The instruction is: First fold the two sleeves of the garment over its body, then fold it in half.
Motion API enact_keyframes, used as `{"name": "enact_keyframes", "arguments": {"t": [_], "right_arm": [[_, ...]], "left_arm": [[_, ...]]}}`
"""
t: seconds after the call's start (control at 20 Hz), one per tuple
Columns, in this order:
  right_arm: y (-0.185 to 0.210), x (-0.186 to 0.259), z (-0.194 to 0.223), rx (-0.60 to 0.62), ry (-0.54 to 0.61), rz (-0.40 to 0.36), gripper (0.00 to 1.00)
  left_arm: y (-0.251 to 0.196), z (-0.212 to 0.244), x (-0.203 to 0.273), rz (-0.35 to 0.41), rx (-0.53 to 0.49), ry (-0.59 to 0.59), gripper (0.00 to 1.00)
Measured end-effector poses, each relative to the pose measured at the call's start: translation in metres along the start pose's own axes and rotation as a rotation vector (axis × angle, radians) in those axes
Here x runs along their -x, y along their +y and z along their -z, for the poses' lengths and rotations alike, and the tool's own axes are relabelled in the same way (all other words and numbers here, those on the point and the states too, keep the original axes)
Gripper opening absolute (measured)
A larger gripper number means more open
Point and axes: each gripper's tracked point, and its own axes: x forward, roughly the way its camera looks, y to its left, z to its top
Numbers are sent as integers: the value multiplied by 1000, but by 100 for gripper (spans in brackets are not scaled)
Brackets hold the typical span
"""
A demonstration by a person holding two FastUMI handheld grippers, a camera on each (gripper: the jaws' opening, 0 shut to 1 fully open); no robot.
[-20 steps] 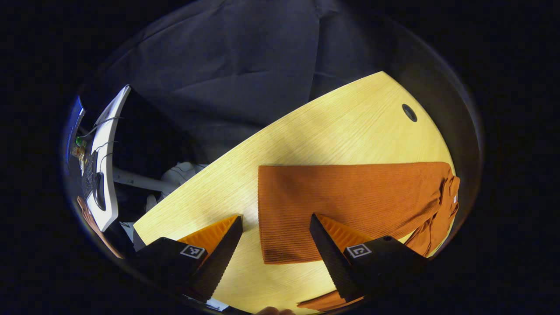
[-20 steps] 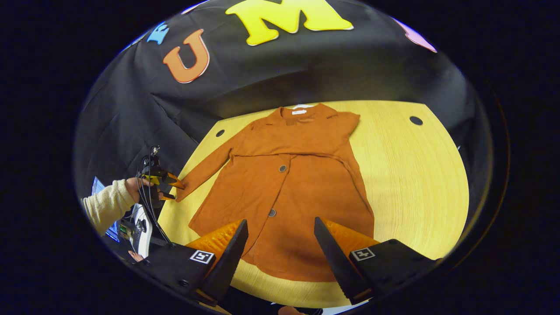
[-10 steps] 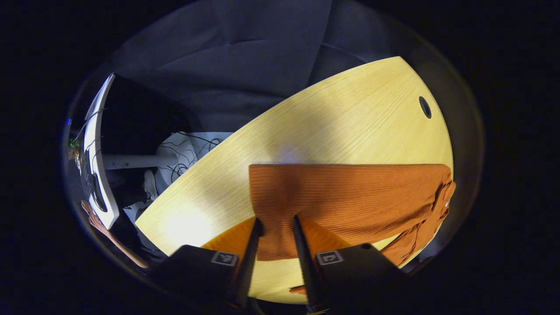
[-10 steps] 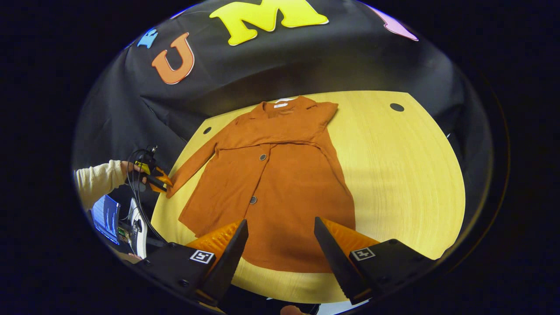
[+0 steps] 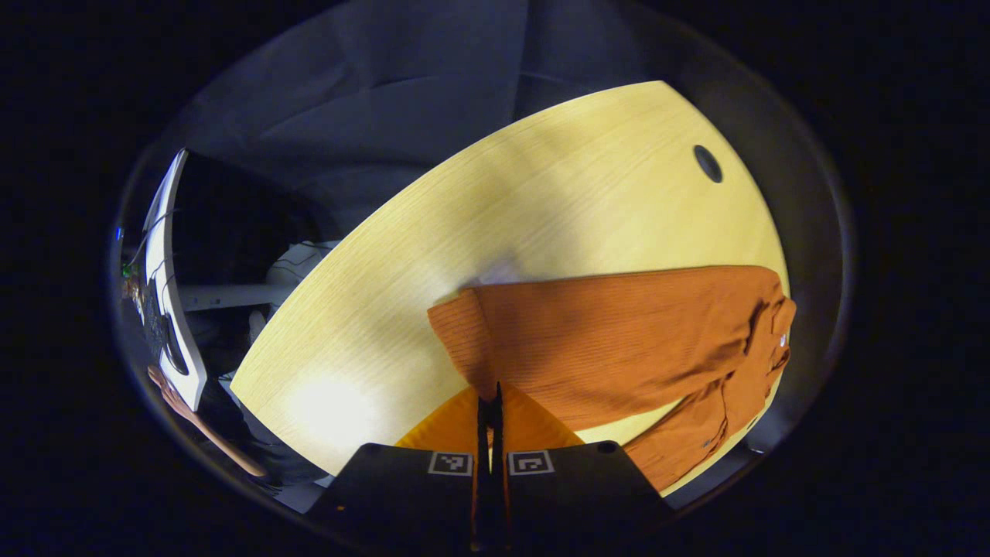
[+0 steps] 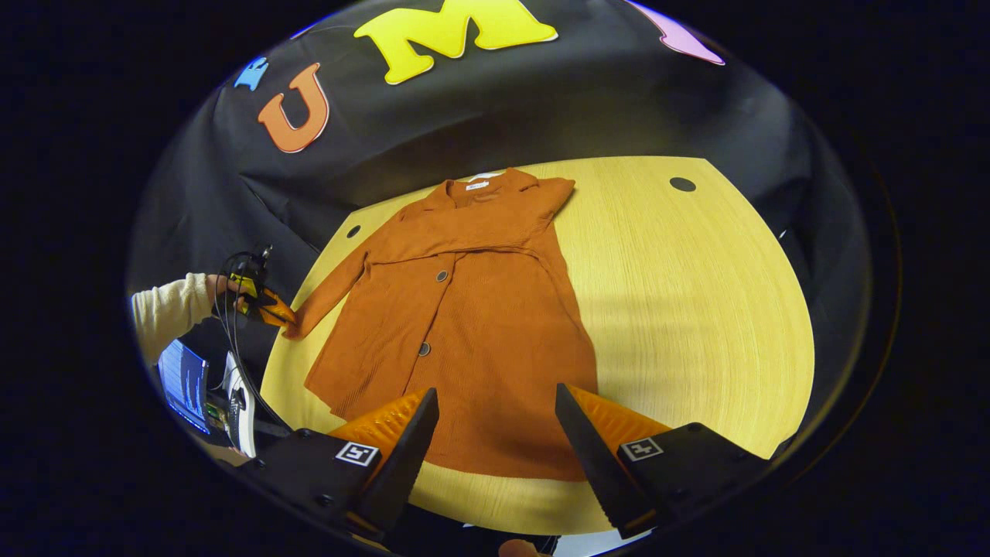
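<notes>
Left gripper (image 5: 489, 402): fingers having closed, now pinching sleeve cuff (image 5: 458, 329), lifting it off bench (image 5: 541, 201); right gripper (image 6: 495, 441) hovering with fingers spread wide, holding nothing, above garment (image 6: 472, 325).

No readable text, garment's neck label (image 6: 477, 185) too small

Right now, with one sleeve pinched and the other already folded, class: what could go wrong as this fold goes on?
1. The left gripper holds only the cuff's edge of the left sleeve; the ribbed cloth may slip out mid-fold.
2. Nothing pins the garment: the right gripper hovers open above the hem, so pulling could drag the body and undo the folded sleeve.
3. The hem lies near the table edge.
</notes>
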Motion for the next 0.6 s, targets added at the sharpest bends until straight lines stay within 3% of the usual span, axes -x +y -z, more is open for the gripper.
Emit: {"name": "enact_keyframes", "arguments": {"t": [0.2, 0.5, 0.55, 0.6], "right_arm": [[-9, -2, 0, -14, -6, -27, 97], [-24, -6, -10, -37, -14, -55, 97], [-29, -7, -11, -29, -14, -49, 93], [-35, -5, -11, -27, -14, -42, 97]], "left_arm": [[-70, -16, 46, 63, -112, -85, 3], [-216, -5, 117, 133, -423, -190, 3], [-240, 1, 121, 131, -473, -206, 3], [-262, 9, 123, 132, -526, -220, 3]]}}
